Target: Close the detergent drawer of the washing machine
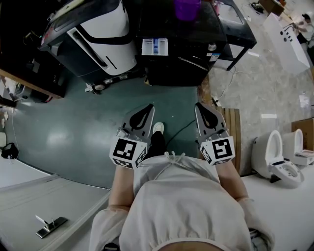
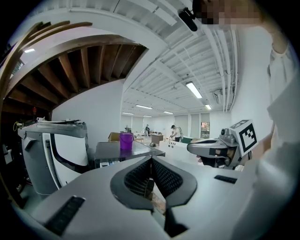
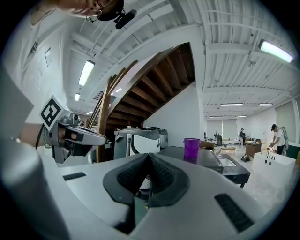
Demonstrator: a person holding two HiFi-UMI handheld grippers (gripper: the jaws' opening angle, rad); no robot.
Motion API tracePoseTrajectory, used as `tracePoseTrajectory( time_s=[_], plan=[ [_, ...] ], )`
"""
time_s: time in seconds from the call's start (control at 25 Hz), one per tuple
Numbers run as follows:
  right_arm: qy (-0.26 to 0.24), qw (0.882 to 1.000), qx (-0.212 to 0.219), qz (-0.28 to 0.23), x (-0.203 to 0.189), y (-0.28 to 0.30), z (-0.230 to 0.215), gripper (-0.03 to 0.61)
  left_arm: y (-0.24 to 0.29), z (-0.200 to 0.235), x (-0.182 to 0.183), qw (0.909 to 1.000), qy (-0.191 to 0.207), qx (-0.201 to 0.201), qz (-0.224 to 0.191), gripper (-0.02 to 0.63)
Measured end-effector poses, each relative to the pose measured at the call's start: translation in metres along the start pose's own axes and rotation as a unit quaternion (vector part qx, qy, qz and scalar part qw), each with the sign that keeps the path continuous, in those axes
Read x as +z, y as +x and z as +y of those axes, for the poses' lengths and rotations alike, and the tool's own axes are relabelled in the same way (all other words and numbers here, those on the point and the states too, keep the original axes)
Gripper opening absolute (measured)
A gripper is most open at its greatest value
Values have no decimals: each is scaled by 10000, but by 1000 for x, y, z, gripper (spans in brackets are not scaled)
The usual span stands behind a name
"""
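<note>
The black washing machine (image 1: 182,44) stands at the top of the head view, well ahead of both grippers. Its white detergent drawer (image 1: 155,46) sticks out of the front at the upper left corner. A purple cup (image 1: 186,9) sits on the machine's top. My left gripper (image 1: 148,107) and right gripper (image 1: 199,105) hang side by side over the green floor, both shut and holding nothing. The left gripper view shows its jaws (image 2: 151,159) closed tip to tip, with the machine (image 2: 119,152) far off. In the right gripper view the jaws (image 3: 149,155) are likewise pressed together.
A white and black appliance (image 1: 100,37) stands left of the washing machine. Two white toilets (image 1: 277,157) sit at the right, beside a wooden pallet (image 1: 233,130). A black cable (image 1: 179,131) runs across the green floor (image 1: 73,127). People stand far back in the hall (image 3: 277,136).
</note>
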State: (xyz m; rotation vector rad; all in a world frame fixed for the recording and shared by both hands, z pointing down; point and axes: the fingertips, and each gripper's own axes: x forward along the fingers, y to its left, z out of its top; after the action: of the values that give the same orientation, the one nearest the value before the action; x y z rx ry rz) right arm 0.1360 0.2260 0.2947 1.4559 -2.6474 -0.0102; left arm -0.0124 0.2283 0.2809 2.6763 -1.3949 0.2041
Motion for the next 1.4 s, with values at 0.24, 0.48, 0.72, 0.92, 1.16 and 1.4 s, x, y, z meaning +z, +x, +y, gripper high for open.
tracePoseTrajectory(
  time_s=[0.24, 0.48, 0.72, 0.92, 1.16, 1.4],
  plan=[
    [-22, 9995, -124, 282, 1, 83, -21, 4, 53, 74, 7, 9998, -200, -80, 35, 18],
    [-63, 9988, -310, 381, 7, 175, -41, 5, 106, 158, 11, 9994, -274, -148, 113, 18],
    [2, 9977, -467, 482, 4, 250, -55, 5, 150, 223, 3, 9988, -234, -291, 323, 18],
    [178, 9961, -429, 755, -16, 280, -59, 5, 175, 248, -24, 9969, -495, -304, 528, 18],
    [299, 9951, -200, 921, -47, 306, -69, 4, 204, 259, -69, 9936, -648, -218, 895, 18],
    [358, 9926, 279, 1126, -88, 328, -82, 5, 232, 264, -112, 9913, -715, 53, 1106, 18]
  ],
)
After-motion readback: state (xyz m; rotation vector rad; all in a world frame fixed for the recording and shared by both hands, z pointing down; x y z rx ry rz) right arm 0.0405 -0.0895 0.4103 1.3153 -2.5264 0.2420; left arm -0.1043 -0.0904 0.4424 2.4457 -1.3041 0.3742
